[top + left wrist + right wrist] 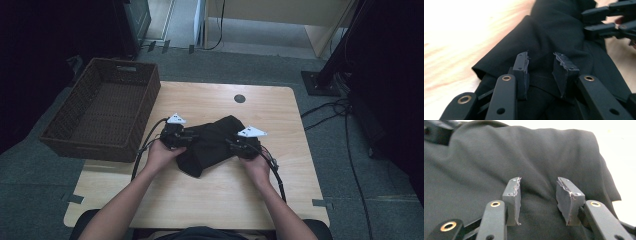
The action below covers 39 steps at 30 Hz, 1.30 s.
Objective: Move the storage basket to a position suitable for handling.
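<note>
The left gripper (540,65) has its jaws partly apart, the pads set down on a fold of the black garment (212,142) with cloth between them, not squeezing it. The right gripper (543,191) faces it from the garment's other side, jaws likewise parted over the cloth. The garment lies bunched between both on the wooden table (210,195). Beyond the left gripper stands a wicker basket (65,135).
</note>
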{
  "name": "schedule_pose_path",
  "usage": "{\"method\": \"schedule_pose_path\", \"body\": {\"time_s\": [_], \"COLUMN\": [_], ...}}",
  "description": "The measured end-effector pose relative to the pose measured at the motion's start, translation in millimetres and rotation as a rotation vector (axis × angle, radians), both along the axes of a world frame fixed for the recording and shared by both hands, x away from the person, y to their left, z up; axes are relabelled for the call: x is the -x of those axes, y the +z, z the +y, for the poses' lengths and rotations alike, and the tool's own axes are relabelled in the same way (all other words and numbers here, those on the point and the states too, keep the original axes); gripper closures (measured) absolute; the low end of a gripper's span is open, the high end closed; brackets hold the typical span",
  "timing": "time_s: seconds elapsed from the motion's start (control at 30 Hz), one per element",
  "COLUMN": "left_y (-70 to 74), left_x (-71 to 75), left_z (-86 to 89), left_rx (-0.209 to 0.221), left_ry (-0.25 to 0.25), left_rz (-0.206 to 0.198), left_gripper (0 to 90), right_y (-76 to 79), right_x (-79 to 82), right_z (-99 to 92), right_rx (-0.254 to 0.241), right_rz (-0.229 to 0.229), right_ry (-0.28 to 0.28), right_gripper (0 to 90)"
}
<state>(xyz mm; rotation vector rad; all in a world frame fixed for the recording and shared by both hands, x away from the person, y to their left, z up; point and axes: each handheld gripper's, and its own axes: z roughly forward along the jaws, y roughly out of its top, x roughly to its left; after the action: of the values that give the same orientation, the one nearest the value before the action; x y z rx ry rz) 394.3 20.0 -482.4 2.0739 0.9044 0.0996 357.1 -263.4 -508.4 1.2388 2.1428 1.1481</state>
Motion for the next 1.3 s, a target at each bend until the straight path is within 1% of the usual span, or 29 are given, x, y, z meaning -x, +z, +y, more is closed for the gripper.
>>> {"method": "schedule_pose_path", "body": {"time_s": [0.07,0.17,0.2,0.27,0.33,0.37,0.4,0.43,0.47,0.5,0.53,0.6,0.67,0.7,0.73,0.77,0.8,0.87,0.93,0.97,1.03,1.07,1.13,1.17,1.2,1.3], "left_y": [0.3,2.1,3.9,6.4,17.3,17.3,27.9,27.9,39.8,44.6,47.7,49.7,45.9,42.2,38.0,38.0,28.4,19.6,12.7,10.2,7.7,7.1,5.9,4.9,4.2,2.6], "left_x": [6.4,15.2,16.1,16.4,13.5,13.5,10.7,10.7,6.5,3.6,0.2,-7.7,-14.2,-16.3,-17.9,-17.9,-19.5,-18.6,-16.6,-15.0,-12.3,-11.1,-8.3,-6.9,-5.5,1.3], "left_z": [-2.8,-5.0,-5.2,-5.5,-3.9,-3.9,-0.8,-0.8,4.0,6.2,8.2,12.0,12.5,11.4,9.5,9.5,4.6,0.3,-2.3,-3.2,-4.0,-4.5,-5.6,-6.2,-7.5,-11.2], "left_rx": [0.007,0.011,0.002,0.000,-0.006,-0.006,0.006,0.006,0.032,0.036,0.035,0.031,0.016,0.007,-0.007,-0.007,-0.033,-0.053,-0.052,-0.047,-0.041,-0.041,-0.038,-0.036,-0.036,-0.033], "left_ry": [-0.009,-0.014,-0.019,-0.016,-0.008,-0.008,-0.003,-0.003,0.009,0.018,0.029,0.037,0.034,0.032,0.026,0.026,0.008,-0.003,-0.015,-0.014,-0.016,-0.015,-0.020,-0.029,-0.037,-0.052], "left_rz": [0.007,0.006,0.001,-0.006,-0.009,-0.009,-0.014,-0.014,-0.026,-0.035,-0.047,-0.046,-0.039,-0.040,-0.031,-0.031,-0.005,0.011,0.027,0.026,0.021,0.017,0.022,0.023,0.032,0.029], "left_gripper": [64.3,63.5,63.1,61.2,58.3,57.5,57.1,56.8,56.7,56.5,56.4,57.0,57.2,57.4,57.5,57.4,57.5,57.4,58.0,58.1,58.7,58.8,59.1,59.3,59.5,59.5], "right_y": [0.5,0.2,-0.1,0.4,7.0,7.0,13.8,17.1,20.4,23.1,25.4,29.5,31.6,31.9,31.4,30.4,28.8,24.5,20.4,18.4,13.9,12.2,10.1,9.3,8.6,5.9], "right_x": [1.6,6.3,7.5,8.5,10.4,10.4,12.3,12.8,13.3,13.6,14.0,14.7,15.4,15.5,15.0,14.5,13.7,12.4,11.2,11.1,10.7,10.3,11.0,11.4,12.1,16.7], "right_z": [-5.4,-10.5,-11.4,-11.9,-10.5,-10.5,-7.5,-6.0,-4.4,-2.5,-0.3,4.4,9.5,11.8,13.7,15.7,17.6,21.0,21.6,21.7,20.7,19.1,15.6,13.5,11.7,7.6], "right_rx": [-0.016,-0.029,-0.031,-0.033,-0.029,-0.029,-0.018,-0.018,-0.019,-0.022,-0.027,-0.026,-0.028,-0.034,-0.040,-0.046,-0.048,-0.035,-0.021,-0.015,0.016,0.024,-0.010,-0.024,-0.030,-0.045], "right_rz": [0.019,0.022,0.017,0.020,0.001,0.001,-0.019,-0.027,-0.030,-0.036,-0.039,-0.045,-0.056,-0.058,-0.062,-0.060,-0.057,-0.047,-0.042,-0.036,-0.021,-0.012,0.005,0.006,0.004,0.004], "right_ry": [-0.007,-0.013,-0.012,-0.011,-0.009,-0.009,0.003,0.009,0.014,0.019,0.025,0.038,0.045,0.049,0.052,0.056,0.060,0.066,0.072,0.071,0.065,0.066,0.064,0.063,0.060,0.061], "right_gripper": [55.8,56.5,56.6,56.8,57.2,57.2,57.2,57.2,57.2,57.2,57.1,56.8,55.9,55.7,55.3,54.8,54.4,53.2,52.5,52.1,51.6,51.5,51.3,51.2,51.1,49.8]}}
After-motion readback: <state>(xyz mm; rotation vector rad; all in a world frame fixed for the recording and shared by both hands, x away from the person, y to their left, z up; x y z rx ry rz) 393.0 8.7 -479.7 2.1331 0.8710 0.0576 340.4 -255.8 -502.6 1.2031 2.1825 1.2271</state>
